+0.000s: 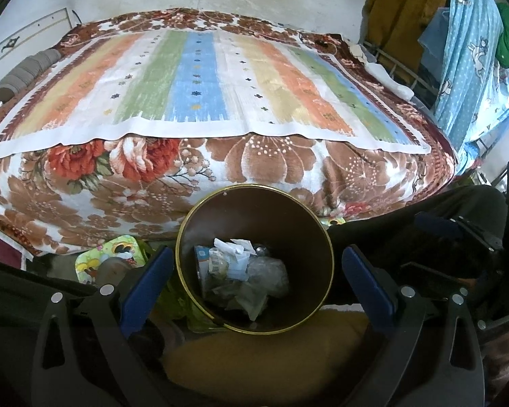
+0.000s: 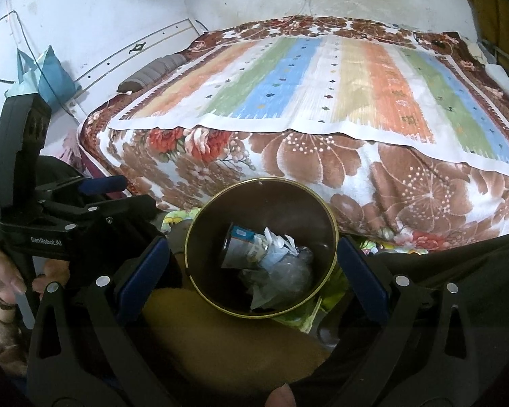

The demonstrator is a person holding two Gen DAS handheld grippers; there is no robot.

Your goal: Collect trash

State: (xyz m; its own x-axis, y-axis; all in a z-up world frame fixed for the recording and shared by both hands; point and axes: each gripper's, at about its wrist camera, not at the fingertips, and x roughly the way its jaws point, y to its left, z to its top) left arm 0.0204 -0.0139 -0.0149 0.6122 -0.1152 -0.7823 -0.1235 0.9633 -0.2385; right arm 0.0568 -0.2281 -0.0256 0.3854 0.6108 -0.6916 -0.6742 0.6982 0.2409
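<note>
left tool [image 1: 254,285] and right tool [image 2: 252,271] are hanging wide open, empty | trash [image 1: 241,274] is lying in bin [image 1: 186,237], lower centre | seeming light, crumply; pinching a loose fold

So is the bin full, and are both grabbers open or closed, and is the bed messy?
Bin: upright, partly filled.
Trash: wrappers and plastic piled at the bottom.
Left gripper: open, holding nothing.
Right gripper: open, holding nothing.
Striped sheet: spread flat on the bed.
</note>
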